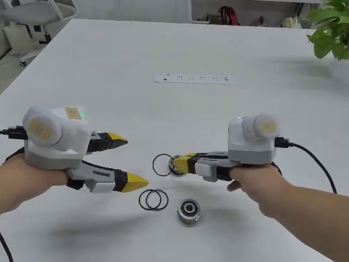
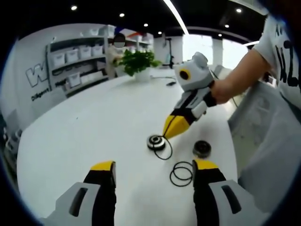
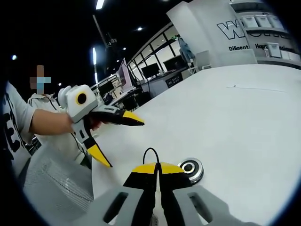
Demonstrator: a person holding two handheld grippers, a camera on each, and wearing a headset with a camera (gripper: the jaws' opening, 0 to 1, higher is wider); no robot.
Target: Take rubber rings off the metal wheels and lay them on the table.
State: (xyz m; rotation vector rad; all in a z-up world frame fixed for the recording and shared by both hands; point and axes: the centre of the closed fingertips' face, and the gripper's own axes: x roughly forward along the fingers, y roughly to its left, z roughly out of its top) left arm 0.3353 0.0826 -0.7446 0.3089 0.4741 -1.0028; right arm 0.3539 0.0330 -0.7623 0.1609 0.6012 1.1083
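My right gripper (image 1: 178,163) is shut, and a black rubber ring (image 1: 162,165) loops out from its yellow tips. In the right gripper view the ring (image 3: 150,153) rises from between the shut jaws (image 3: 159,168). A metal wheel (image 1: 175,165) lies right at those tips, also seen as the wheel (image 2: 154,141). A second wheel (image 1: 188,210) lies nearer me, and two loose rings (image 1: 153,199) rest flat on the table beside it. My left gripper (image 1: 132,161) hovers open to the left of the ring, nothing between its fingers (image 2: 154,167).
The white table (image 1: 109,82) stretches far ahead. A socket strip (image 1: 194,79) lies flat at mid-table. A potted plant (image 1: 332,30) stands at the far right corner, and an office chair (image 1: 38,13) stands beyond the far left edge.
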